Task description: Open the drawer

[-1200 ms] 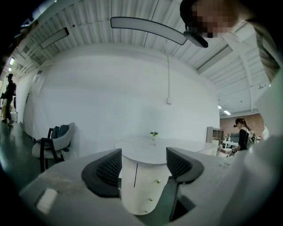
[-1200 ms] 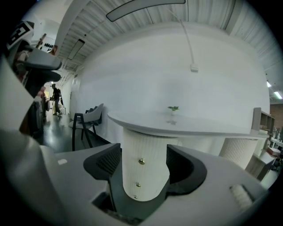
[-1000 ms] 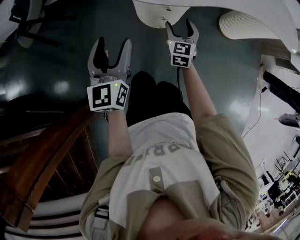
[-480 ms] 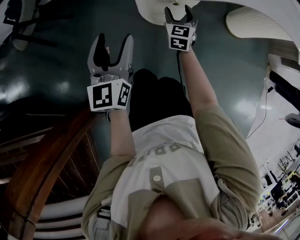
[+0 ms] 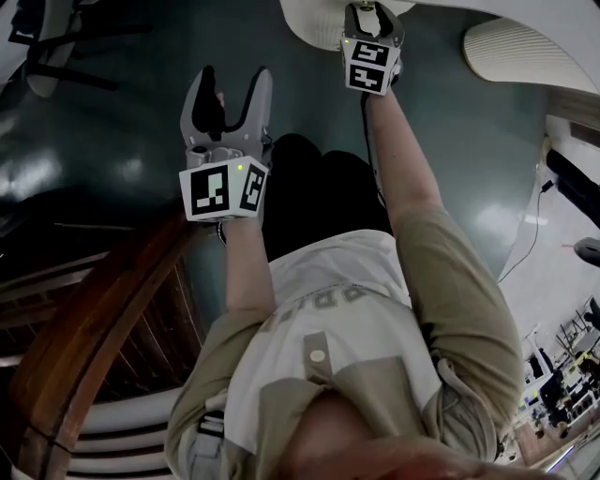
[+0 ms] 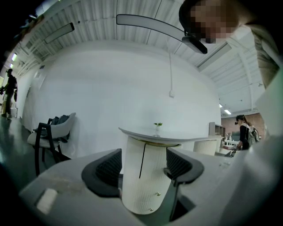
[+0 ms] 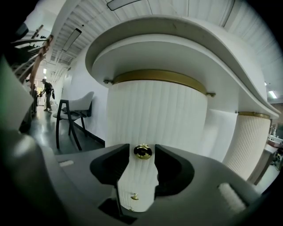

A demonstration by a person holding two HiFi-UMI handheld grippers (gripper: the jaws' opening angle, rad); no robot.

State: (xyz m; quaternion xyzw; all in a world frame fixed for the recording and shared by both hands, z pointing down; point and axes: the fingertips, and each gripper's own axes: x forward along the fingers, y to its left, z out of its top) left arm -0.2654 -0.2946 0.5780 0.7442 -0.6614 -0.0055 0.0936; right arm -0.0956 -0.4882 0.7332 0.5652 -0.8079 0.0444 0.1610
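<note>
**Item: right tool** (image 7: 142,158). Its jaws are closing around the small round polished brass knob (image 7: 142,151). The knob sits between the jaw tips, and a gap shows on either side.

**Item: drawer.** It is in the front of the white ribbed cylindrical cabinet (image 7: 154,114), and its knob lies just under the edge of the white curved surface (image 7: 177,39).

**Item: left tool** (image 6: 143,164). Its jaws are apart and empty, well away from the cabinet.

**Hazards (judged).**
- The knob lies at the very jaw tips, so a shallow bite on a smooth round knob may slip off when pulled.
- A pull out of line with the drawer's travel could jam it.

**Change.**
- The right tool (image 5: 374,11) now sits higher in the head view than a second ago, nearer the cabinet, and its jaws are narrower.
- The left tool (image 5: 228,94) keeps much the same place.
</note>
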